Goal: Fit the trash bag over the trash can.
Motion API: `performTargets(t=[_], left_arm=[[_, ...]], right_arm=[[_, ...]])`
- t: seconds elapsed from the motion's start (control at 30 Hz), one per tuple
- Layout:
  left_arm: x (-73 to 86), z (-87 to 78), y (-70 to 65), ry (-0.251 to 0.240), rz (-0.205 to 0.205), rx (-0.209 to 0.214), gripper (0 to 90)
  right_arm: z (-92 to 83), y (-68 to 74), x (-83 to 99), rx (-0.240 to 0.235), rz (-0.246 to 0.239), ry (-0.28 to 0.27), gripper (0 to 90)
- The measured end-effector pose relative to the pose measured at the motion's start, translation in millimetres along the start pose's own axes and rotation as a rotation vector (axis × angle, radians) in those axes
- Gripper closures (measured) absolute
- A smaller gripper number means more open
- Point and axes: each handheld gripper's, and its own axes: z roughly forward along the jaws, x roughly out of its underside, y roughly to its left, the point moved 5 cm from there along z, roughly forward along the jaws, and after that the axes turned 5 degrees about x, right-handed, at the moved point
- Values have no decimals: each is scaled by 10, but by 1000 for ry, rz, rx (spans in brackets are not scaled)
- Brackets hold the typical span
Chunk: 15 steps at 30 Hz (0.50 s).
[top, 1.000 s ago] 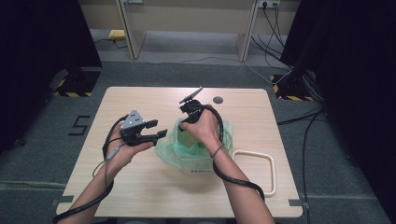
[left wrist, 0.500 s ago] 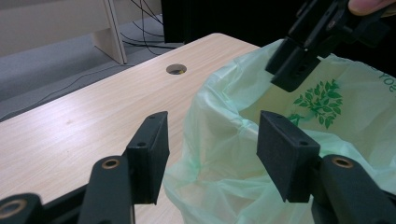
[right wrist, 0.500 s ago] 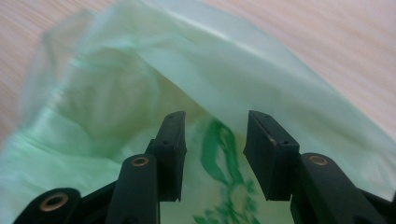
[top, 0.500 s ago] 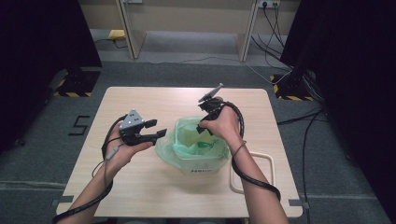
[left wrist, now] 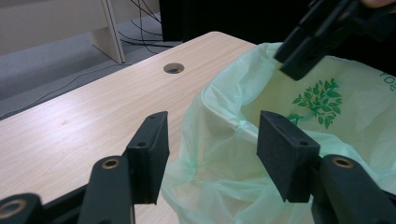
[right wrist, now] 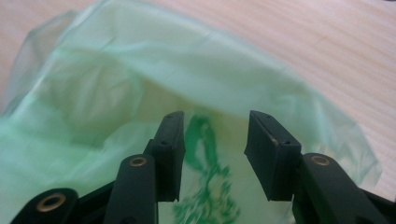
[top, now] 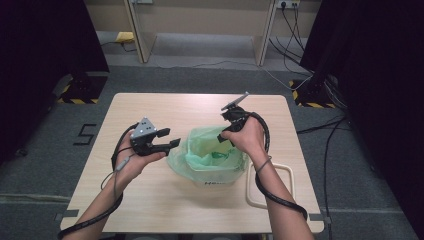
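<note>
Most of the bin under the green bag (top: 210, 157) is hidden by the film; only a white strip with cut-off lettering shows at its near side. The bag is thin, translucent pale green, printed with a darker green leaf motif, its mouth stretched open and folded over the rim. It stands near the middle of the worktop (top: 150, 200), a little right of centre. My right hand-held gripper (top: 223, 138) hangs over the bag's far right edge, tilted down into the opening, jaws apart with nothing pressed between them; the film lies just beyond the pads. My left hand-held gripper (top: 171, 140) is just left of the bag, pointing right at its rim, jaws apart and empty. A pale tray (top: 292, 187) lies right of the bag, partly behind my right forearm.
</note>
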Motion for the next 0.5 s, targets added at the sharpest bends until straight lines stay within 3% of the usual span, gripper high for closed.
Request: performTargets(t=[0.2, 0.27, 0.5], left_arm=[[28, -18, 3, 1, -3, -3, 429], [34, -18, 4, 2, -2, -4, 430], [46, -18, 8, 1, -5, -5, 429]], right_arm=[[-40, 130, 331, -31, -65, 98, 589], [-20, 147, 449, -17, -86, 137, 590], [-70, 219, 584, -27, -121, 172, 579]])
